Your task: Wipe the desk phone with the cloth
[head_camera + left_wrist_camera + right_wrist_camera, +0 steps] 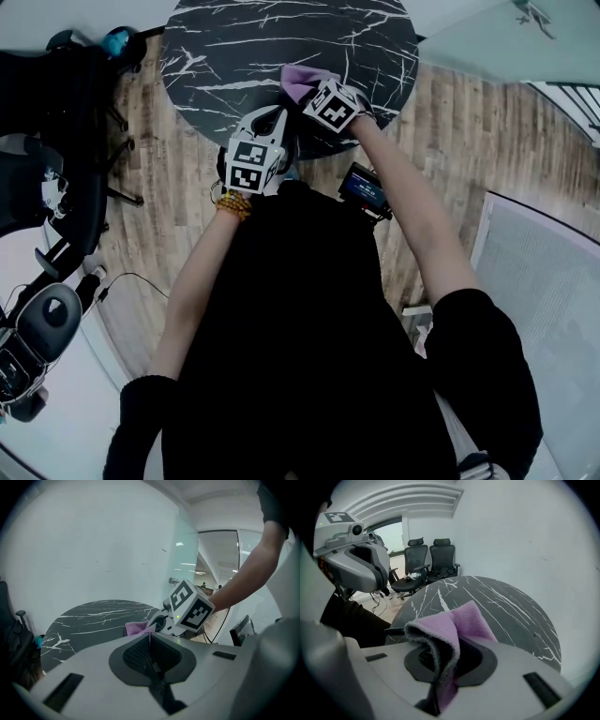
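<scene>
In the head view, my right gripper (314,94) sat at upper centre, over the near edge of the round black marble counter (234,47). Its fingers were clamped on the purple cloth (298,80), which pointed up the frame. My left gripper (274,127) was just below and left of it. I could find no desk phone on the counter. A small dark device with a blue screen (366,189) showed by my right forearm, and I could not tell what it was.

In the left gripper view, my fingers (140,651) were pressed together on nothing, with the cloth just beyond them, slightly left.

In the right gripper view, the cloth stood folded upright between closed fingers, over bare marble, with office chairs (433,559) behind. I judged the right hand must reach the phone, though I could not tell which way it lay.
</scene>
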